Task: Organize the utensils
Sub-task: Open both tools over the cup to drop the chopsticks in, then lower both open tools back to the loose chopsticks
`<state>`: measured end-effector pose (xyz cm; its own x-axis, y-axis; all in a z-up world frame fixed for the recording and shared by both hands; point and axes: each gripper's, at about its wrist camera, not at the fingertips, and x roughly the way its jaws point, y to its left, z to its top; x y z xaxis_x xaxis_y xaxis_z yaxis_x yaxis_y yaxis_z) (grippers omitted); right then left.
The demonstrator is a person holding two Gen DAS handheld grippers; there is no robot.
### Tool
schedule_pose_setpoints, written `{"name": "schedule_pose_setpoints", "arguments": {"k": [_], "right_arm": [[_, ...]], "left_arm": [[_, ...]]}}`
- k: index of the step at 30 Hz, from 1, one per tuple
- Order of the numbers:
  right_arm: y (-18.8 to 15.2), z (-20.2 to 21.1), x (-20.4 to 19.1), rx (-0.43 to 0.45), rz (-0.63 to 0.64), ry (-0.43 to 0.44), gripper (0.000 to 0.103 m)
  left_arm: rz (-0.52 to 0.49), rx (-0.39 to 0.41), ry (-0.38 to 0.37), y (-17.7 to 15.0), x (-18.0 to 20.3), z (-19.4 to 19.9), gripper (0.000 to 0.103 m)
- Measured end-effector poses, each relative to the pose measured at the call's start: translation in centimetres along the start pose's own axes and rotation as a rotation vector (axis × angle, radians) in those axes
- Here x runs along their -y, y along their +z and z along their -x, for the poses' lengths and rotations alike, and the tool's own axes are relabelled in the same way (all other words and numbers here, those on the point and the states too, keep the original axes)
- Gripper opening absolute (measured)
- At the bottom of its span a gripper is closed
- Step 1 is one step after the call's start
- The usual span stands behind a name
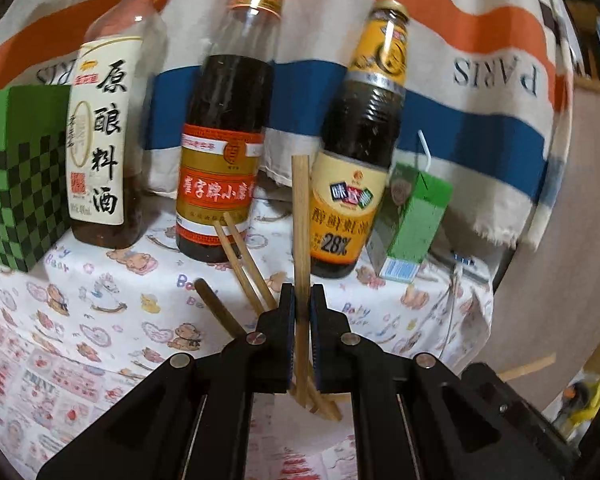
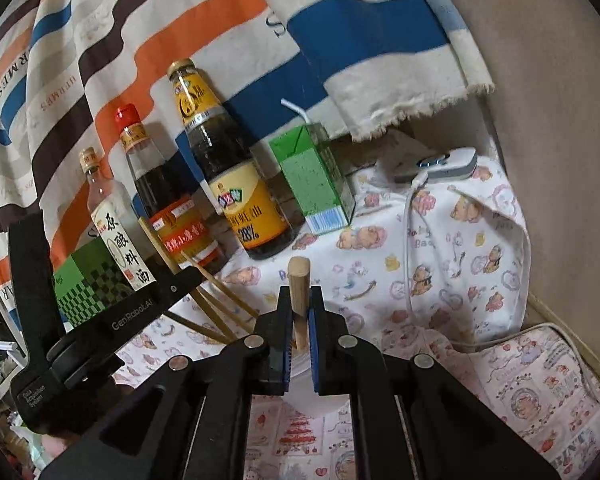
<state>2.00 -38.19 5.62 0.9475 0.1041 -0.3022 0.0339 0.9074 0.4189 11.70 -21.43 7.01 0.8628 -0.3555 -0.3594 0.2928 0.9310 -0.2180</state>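
Black jaws of the left gripper (image 1: pixel 302 300) were clamped on a single square wooden chopstick (image 1: pixel 300 216), its long axis rising nearly upright out of the pads and ending beside the vinegar bottle (image 1: pixel 350 184); the right gripper (image 2: pixel 299 304) likewise pinched a thicker round wooden handle (image 2: pixel 299 284), standing upright; loose chopsticks (image 1: pixel 244 256) lay fanned just left of the left jaws, tilted toward the sesame oil bottle (image 1: pixel 220 160), nearer the left hand; all looked pale, slim, light and dry.
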Motion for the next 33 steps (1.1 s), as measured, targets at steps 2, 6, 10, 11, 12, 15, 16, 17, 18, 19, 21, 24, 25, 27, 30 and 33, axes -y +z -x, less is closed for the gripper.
{"name": "schedule_pose_setpoints", "arguments": {"k": [2,6,10,11,12,15,16,17,18,19,21,24,25,27,30,33], "right_arm": [[-0.2,-0.4,0.1,-0.014,-0.003,0.003,0.008],[-0.5,-1.1,-0.1,-0.048,0.015,-0.013,0.008],[-0.6,-1.6,-0.3,-0.098,0.023,-0.056,0.022],[-0.6,-1.7,-0.4,-0.104,0.035,-0.062,0.025],[-0.6,-1.7,-0.5,-0.102,0.046,-0.056,0.026],[-0.9,-1.8,-1.2,-0.119,0.077,-0.066,0.041],[-1.1,-1.9,-1.7,-0.122,0.098,-0.068,0.046],[-1.1,-1.9,-2.0,-0.12,0.111,-0.071,0.057],[-1.2,-1.8,-2.4,-0.117,0.124,-0.071,0.062],[-1.4,-1.7,-2.8,-0.117,0.134,-0.063,0.063],[-1.5,-1.6,-3.3,-0.119,0.14,-0.048,0.071],[-1.8,-1.6,-4.0,-0.12,0.156,-0.043,0.076],[-2.0,-1.8,-4.3,-0.133,0.175,-0.06,0.077],[-2.4,-2.4,-4.8,-0.166,0.215,-0.106,0.08],[-3.2,-3.2,-5.5,-0.214,0.251,-0.108,0.08],[-3.7,-3.5,-5.8,-0.241,0.247,-0.096,0.08]], "left_arm": [[-0.027,-0.03,0.006,-0.2,0.2,-0.3,0.006],[-0.078,-0.01,0.09,-0.6,0.7,0.2,0.011],[-0.104,0.06,0.1,-0.2,0.7,2.1,0.063],[-0.117,0.09,0.113,0.0,0.5,2.8,0.063],[-0.132,0.102,0.117,0.1,0.4,3.3,0.063],[-0.134,0.123,0.128,0.7,-0.6,4.9,0.067],[-0.115,0.131,0.123,0.9,-1.2,5.7,0.072],[-0.089,0.136,0.12,1.1,-1.7,6.3,0.074],[-0.063,0.141,0.118,1.4,-2.2,6.8,0.075],[-0.041,0.147,0.111,1.6,-2.7,7.5,0.077],[-0.034,0.17,0.096,1.9,-3.5,8.9,0.084],[-0.081,0.208,0.1,1.7,-4.2,10.5,0.092],[-0.097,0.217,0.118,1.6,-4.5,11.0,0.093],[-0.115,0.231,0.144,1.2,-5.2,11.9,0.096],[-0.103,0.221,0.161,0.5,-6.7,12.9,0.1],[-0.097,0.154,0.192,-0.4,-8.1,12.8,0.102]]}}
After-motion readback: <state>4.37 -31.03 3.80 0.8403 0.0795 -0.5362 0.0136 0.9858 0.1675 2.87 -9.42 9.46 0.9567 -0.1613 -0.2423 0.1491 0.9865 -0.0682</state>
